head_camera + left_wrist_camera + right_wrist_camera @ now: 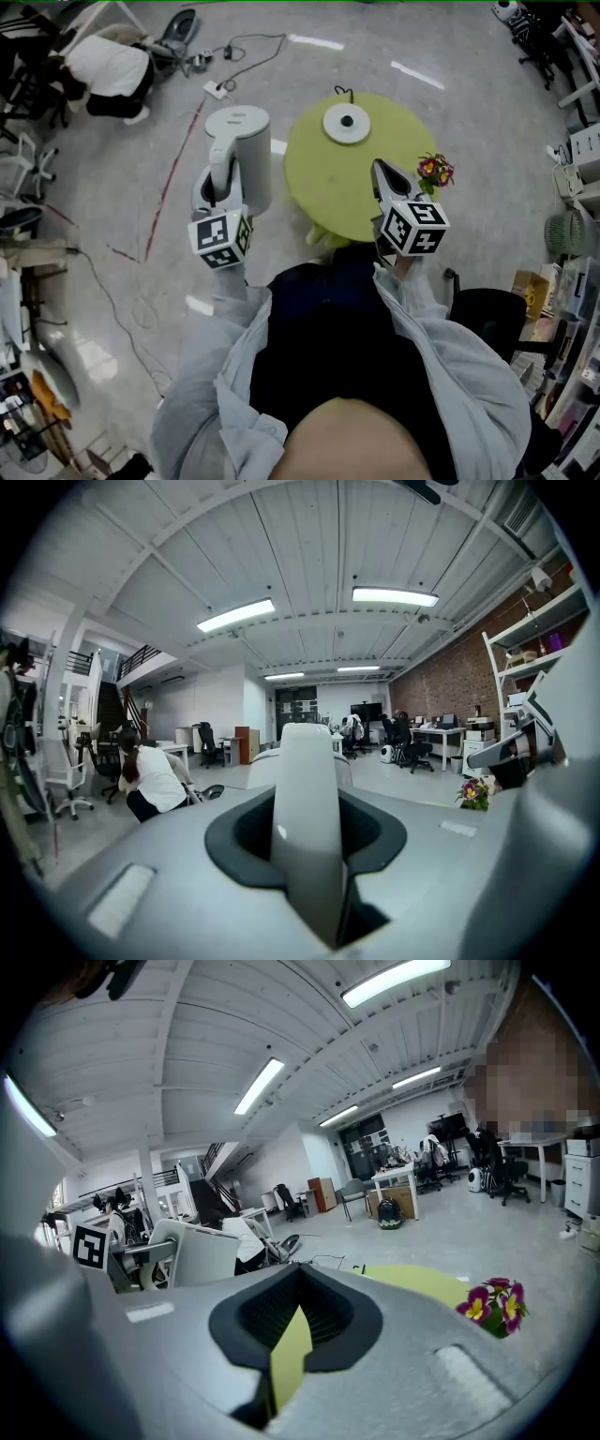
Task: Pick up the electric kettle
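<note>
A grey electric kettle (246,155) hangs over the floor, left of the round green table (319,187). My left gripper (217,192) is shut on its upright handle (222,169). In the left gripper view the handle (305,789) rises between the jaws of the left gripper (305,827). The kettle's round white base (347,123) stays on the table's far side. My right gripper (382,173) hovers over the table's right part, jaws together and nothing between them. Its own view shows the right gripper (298,1283) above the green top, with the kettle (192,1252) to the left.
A small pot of purple and yellow flowers (435,171) stands at the table's right edge, beside the right gripper. A person in a white top (108,66) crouches on the floor far left. Cables and a power strip (220,89) lie behind the kettle. A black chair (487,319) is at right.
</note>
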### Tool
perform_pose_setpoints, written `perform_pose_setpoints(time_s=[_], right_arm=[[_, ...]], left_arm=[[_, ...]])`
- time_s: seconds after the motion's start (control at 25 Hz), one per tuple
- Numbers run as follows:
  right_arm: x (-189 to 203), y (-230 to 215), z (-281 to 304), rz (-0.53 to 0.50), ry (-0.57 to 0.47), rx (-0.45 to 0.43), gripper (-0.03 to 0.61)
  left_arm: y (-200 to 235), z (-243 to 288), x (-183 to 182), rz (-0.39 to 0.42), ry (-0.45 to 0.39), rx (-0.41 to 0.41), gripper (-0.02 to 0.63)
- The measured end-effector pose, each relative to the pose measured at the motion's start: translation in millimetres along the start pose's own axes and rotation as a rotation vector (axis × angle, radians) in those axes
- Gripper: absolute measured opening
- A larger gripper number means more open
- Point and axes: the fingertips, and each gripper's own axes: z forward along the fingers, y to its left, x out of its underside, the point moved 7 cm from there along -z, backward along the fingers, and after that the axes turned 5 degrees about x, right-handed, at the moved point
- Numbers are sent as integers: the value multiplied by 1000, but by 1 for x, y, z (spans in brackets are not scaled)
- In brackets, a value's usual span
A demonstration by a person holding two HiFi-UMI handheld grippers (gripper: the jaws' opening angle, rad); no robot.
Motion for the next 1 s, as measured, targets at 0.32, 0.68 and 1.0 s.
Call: perform_pose_setpoints(time_s=[0.32,0.68,1.0], right_arm=[[22,1,-24,14,12,73,2],[36,-2,-50,-12,4,138,2],[41,-8,-60,-4,8,170,2]], left_arm=[[14,-35,31,-15,63,-6,133],[7,-54,58,-43,109,20,133],[2,-64,71,-55,145,31,133]])
